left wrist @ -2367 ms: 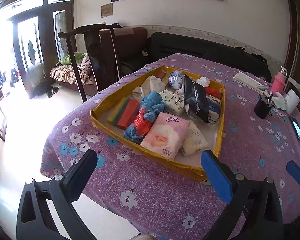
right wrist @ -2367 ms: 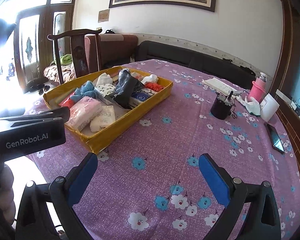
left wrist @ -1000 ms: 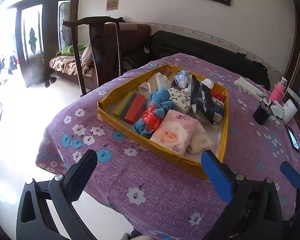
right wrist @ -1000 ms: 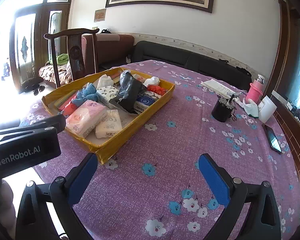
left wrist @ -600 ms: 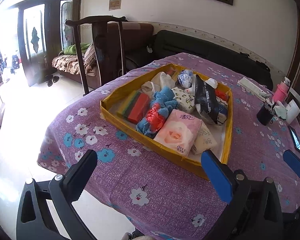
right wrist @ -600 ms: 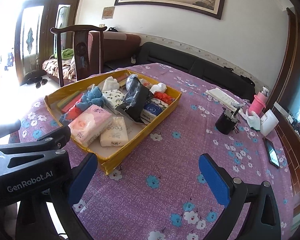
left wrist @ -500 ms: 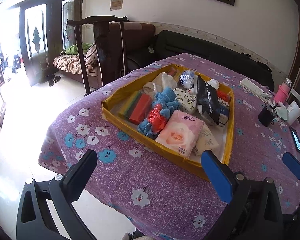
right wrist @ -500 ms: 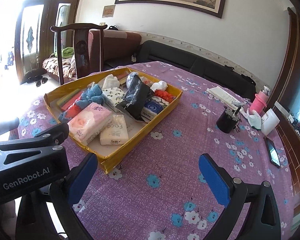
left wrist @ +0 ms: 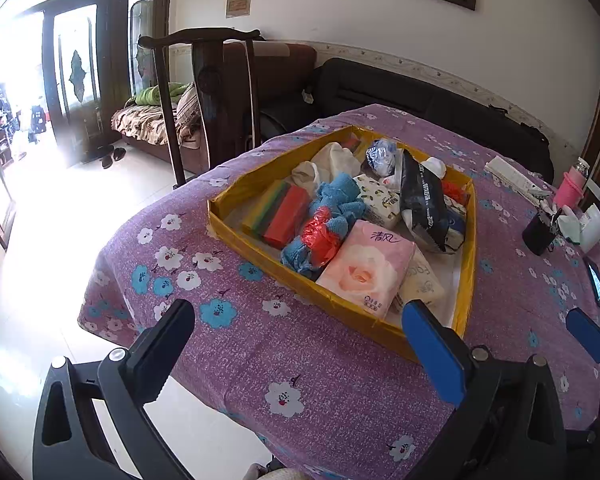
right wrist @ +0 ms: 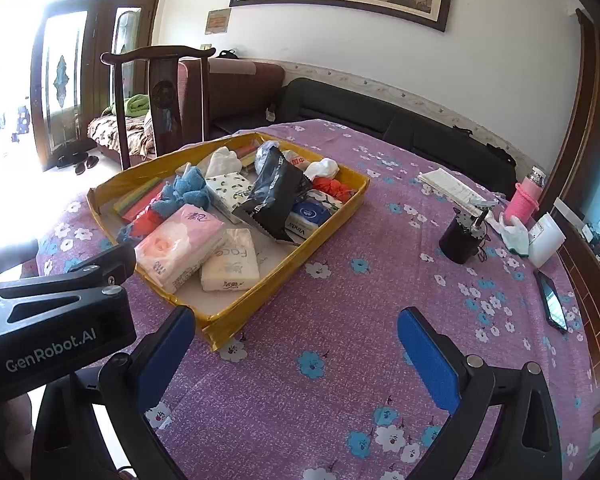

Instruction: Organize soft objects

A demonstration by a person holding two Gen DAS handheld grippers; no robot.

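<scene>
Hand-held gripper (left wrist: 306,344) w/ tray (left wrist: 469,248) ahead

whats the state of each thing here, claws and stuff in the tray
left claw: open, holding nothing
right claw: open, holding nothing
yellow tray: on the table, crowded with items
pink tissue pack: sealed, lying flat in the tray
black packet: propped up, leaning on other items
blue towel: crumpled
phone: flat on the tablecloth, screen dark
</scene>
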